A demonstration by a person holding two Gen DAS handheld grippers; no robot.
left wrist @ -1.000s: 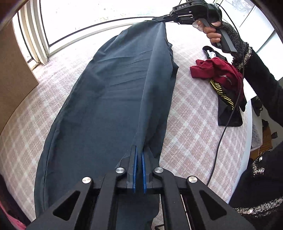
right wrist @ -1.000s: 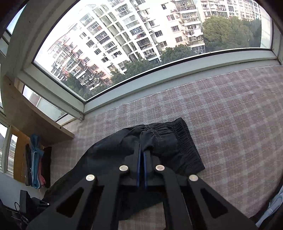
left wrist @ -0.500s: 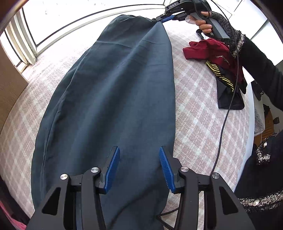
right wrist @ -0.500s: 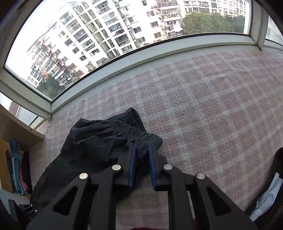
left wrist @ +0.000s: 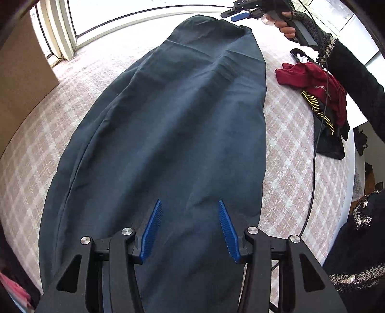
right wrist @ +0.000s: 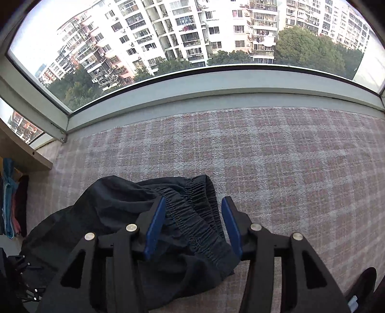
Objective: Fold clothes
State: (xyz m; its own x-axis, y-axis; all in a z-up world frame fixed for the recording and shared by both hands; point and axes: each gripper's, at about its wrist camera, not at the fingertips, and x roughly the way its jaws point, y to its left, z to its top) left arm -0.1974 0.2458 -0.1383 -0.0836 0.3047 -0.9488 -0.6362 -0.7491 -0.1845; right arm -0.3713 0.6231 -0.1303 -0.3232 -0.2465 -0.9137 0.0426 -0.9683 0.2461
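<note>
Dark navy trousers [left wrist: 182, 125] lie stretched flat along the pink checked cover [left wrist: 293, 154], folded lengthwise. My left gripper [left wrist: 189, 211] is open and empty, just above the leg end. My right gripper [right wrist: 193, 211] is open over the elastic waistband [right wrist: 192, 216], which lies loose between its blue pads. In the left wrist view the right gripper [left wrist: 237, 15] hovers open just beyond the far waist end.
A heap of dark red and black-and-yellow clothes [left wrist: 317, 89] lies at the right edge of the cover. A window sill [right wrist: 216, 84] runs along the far side. A wooden panel [left wrist: 21, 74] stands at the left. A black cable [left wrist: 315, 154] hangs at the right.
Both grippers were shut on the trousers a second ago and have opened. The trousers dropped and now lie flat. The right gripper has lifted off the waistband.
</note>
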